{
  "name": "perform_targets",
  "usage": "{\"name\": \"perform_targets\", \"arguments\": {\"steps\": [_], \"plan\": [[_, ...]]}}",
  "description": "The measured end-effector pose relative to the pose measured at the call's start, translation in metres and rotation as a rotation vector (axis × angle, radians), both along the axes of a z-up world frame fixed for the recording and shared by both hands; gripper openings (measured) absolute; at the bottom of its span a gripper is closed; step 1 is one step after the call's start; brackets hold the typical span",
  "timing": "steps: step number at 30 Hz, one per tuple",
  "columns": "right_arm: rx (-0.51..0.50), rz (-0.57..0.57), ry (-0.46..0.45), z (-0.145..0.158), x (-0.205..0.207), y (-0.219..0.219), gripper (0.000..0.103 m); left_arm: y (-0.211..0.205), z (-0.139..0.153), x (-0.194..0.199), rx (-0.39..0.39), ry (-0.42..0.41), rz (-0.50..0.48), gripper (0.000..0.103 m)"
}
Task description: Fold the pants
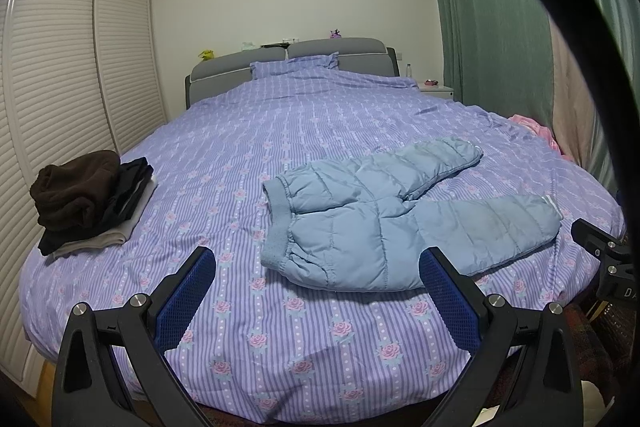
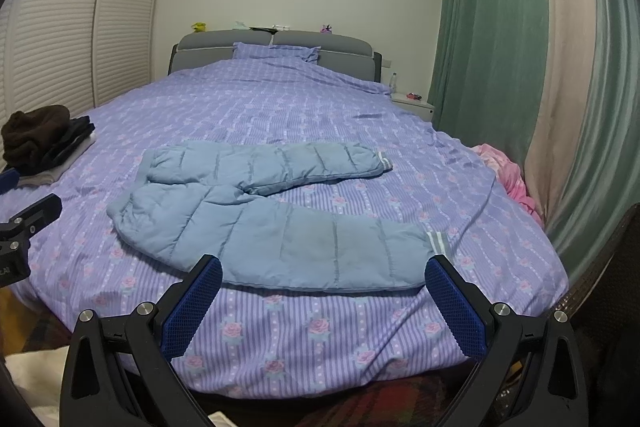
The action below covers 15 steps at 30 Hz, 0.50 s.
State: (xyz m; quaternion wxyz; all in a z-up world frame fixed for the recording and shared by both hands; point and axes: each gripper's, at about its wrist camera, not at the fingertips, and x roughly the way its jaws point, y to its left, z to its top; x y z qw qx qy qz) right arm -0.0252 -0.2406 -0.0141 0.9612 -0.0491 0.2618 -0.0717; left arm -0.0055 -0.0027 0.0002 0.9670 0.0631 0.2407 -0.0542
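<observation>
Light blue padded pants (image 1: 384, 219) lie spread flat on the purple striped bedspread (image 1: 280, 131), waistband to the left, both legs pointing right. They also show in the right wrist view (image 2: 264, 215). My left gripper (image 1: 318, 267) is open and empty, hovering just in front of the waist end. My right gripper (image 2: 323, 277) is open and empty, just in front of the near leg, close to its grey-striped cuff (image 2: 438, 241).
A stack of folded dark clothes (image 1: 88, 199) sits at the bed's left edge, also in the right wrist view (image 2: 44, 143). A pink cloth (image 2: 508, 171) lies at the right edge by green curtains (image 2: 488, 39). Louvred wardrobe doors (image 1: 60, 67) stand left; a nightstand (image 2: 414, 105) at the back right.
</observation>
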Motion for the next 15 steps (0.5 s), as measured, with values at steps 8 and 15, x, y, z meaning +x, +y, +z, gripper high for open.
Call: {"name": "perform_targets", "arguments": {"steps": [8,15], "plan": [[-0.006,-0.005,0.001,-0.0005,-0.0002,-0.0001,0.102,0.0004,-0.0010,0.0005,0.000,0.004,-0.001,0.103],[-0.009,-0.005,0.006,-0.0017,0.0013,0.0004,0.102,0.0013,-0.0029,0.0020,0.001,0.010,0.002,0.103]]}}
